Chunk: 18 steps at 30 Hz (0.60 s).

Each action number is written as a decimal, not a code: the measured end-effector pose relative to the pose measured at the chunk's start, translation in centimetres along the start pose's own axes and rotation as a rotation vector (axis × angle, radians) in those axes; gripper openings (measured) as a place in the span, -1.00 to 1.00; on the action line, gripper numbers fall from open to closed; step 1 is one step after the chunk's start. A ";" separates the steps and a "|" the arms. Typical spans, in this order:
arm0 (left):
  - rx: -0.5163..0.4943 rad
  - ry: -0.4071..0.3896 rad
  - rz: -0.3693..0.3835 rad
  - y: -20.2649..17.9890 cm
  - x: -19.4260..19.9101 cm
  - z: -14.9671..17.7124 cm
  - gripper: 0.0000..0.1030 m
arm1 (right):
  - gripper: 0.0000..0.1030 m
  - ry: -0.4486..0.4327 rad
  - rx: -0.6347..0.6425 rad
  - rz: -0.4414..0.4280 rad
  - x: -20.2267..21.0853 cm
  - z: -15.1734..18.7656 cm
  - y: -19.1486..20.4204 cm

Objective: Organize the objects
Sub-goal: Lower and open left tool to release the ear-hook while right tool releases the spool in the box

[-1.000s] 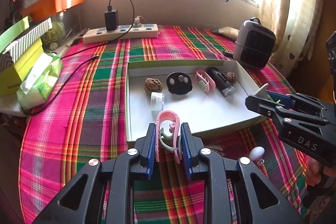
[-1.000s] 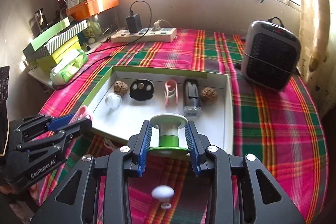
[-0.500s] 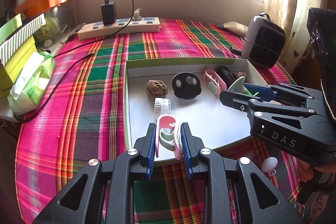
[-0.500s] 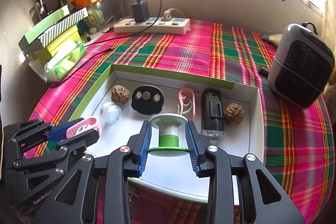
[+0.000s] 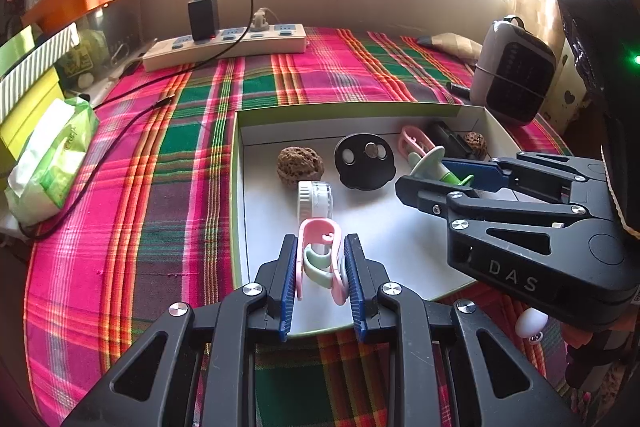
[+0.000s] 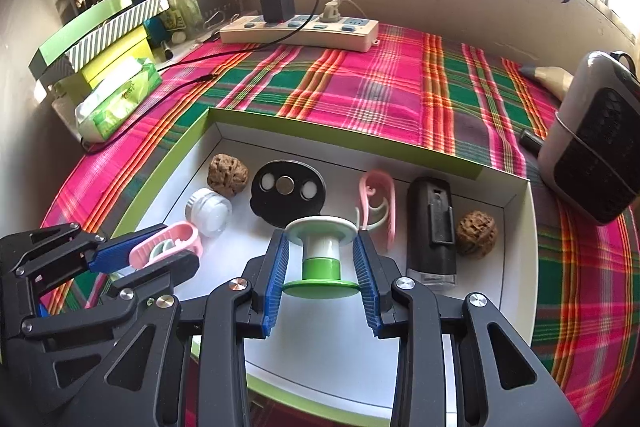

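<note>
Left wrist view: both hand-held grippers loaded over the tray

Left hand-held gripper (image 5: 321, 277) pinches a pink clip (image 5: 320, 259) above the white tray's (image 5: 400, 251) near-left edge. Right hand-held gripper (image 6: 322, 267) clamps a green-and-white spool (image 6: 322, 255) mid-tray, near its front edge.

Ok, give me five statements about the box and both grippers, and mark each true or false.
1. The left gripper holds a pink clip. True.
2. The right gripper is empty. False: it grips a green-and-white spool.
3. Two walnuts lie in the box. True.
4. The black disc sits on the plaid cloth. False: it lies in the box.
5. The heater stands inside the box. False: it stands outside, on the cloth.
</note>
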<state>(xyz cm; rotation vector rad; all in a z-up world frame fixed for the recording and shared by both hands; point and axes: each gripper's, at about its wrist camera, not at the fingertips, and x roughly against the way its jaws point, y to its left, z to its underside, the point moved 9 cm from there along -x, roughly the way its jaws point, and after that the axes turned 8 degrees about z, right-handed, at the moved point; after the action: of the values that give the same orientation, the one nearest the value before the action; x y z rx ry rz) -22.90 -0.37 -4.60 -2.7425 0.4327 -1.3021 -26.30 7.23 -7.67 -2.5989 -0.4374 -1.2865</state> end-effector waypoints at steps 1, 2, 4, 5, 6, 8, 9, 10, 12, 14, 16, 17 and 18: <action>-0.004 -0.002 -0.006 0.0 0.0 -0.1 -0.59 | -0.32 0.000 0.002 0.000 -0.1 -0.1 0.1; -0.009 -0.003 -0.012 0.1 -0.1 -0.1 -0.59 | -0.32 0.001 0.004 0.001 -0.2 -0.1 0.1; -0.007 -0.001 -0.007 0.0 -0.1 -0.1 -0.59 | -0.32 0.004 0.009 0.007 -0.5 -0.1 0.1; -0.005 -0.002 -0.003 0.0 -0.2 -0.1 -0.59 | -0.32 0.005 0.012 0.011 -0.6 -0.1 0.1; -0.005 -0.003 -0.001 0.0 -0.2 -0.1 -0.59 | -0.32 0.005 0.014 0.013 -0.7 -0.2 0.1; -0.006 -0.006 0.001 0.0 -0.3 -0.1 -0.59 | -0.32 0.005 0.018 0.015 -1.0 -0.2 0.1; -0.009 -0.008 -0.005 0.1 -0.3 -0.2 -0.59 | -0.32 0.003 0.020 0.017 -1.0 -0.3 0.2; -0.013 -0.010 -0.012 0.1 -0.3 -0.2 -0.59 | -0.32 0.002 0.022 0.021 -1.1 -0.3 0.2; -0.013 -0.011 -0.014 0.1 -0.4 -0.2 -0.58 | -0.32 0.000 0.024 0.025 -1.3 -0.4 0.2; -0.012 -0.011 -0.010 0.1 -0.4 -0.2 -0.59 | -0.32 -0.001 0.025 0.028 -1.4 -0.4 0.1; -0.010 -0.011 -0.007 0.1 -0.5 -0.2 -0.59 | -0.32 -0.001 0.026 0.030 -1.6 -0.3 0.1; -0.010 -0.011 -0.007 0.1 -0.5 -0.2 -0.58 | -0.32 0.000 0.026 0.031 -1.6 -0.3 0.1; -0.009 -0.011 -0.007 0.1 -0.5 -0.2 -0.59 | -0.32 0.001 0.027 0.031 -1.6 -0.4 0.1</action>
<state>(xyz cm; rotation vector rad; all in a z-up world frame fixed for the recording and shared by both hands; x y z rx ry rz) -23.40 -0.32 -4.86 -2.7590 0.4296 -1.2897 -27.45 6.72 -8.76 -2.5723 -0.4098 -1.2624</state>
